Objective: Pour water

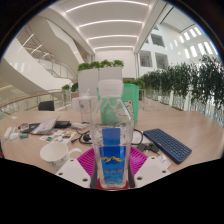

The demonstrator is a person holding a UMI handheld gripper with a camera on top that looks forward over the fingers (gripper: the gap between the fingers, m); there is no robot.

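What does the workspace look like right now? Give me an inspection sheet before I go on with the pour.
Surface: light table, crowded ahead of the fingers.
Job's things: clear water bottle with blue label, upright between the fingers; white cup beside it.
Clutter: black keyboard; papers and small items behind the cup.
Gripper: gripper shut on the bottle, pink pads against its sides.
Cables: nothing seen clearly.
Surroundings: bright atrium, potted plants, railings, ceiling light strips.

Showing two dark fingers (75,170) at the bottom. Bearing magenta pads (88,160) on inner faces.
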